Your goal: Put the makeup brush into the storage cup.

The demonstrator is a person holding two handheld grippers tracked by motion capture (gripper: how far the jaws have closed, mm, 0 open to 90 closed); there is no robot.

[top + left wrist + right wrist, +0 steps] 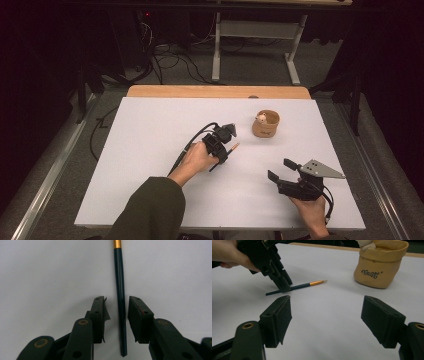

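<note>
Two grippers are yours: your left gripper [116, 315] sits around the pen [120, 302] lying on the worktop [150, 150], not quite squeezing it. Your right gripper [325, 322] is wide open, holding nothing.

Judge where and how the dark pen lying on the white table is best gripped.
Grip the pen on its dark straight shaft, below the gold band, coming from above with jaws either side. It lies flat and thin on the table, so only its long sides offer hold. The left gripper already straddles it so, pads not yet touching.
</note>
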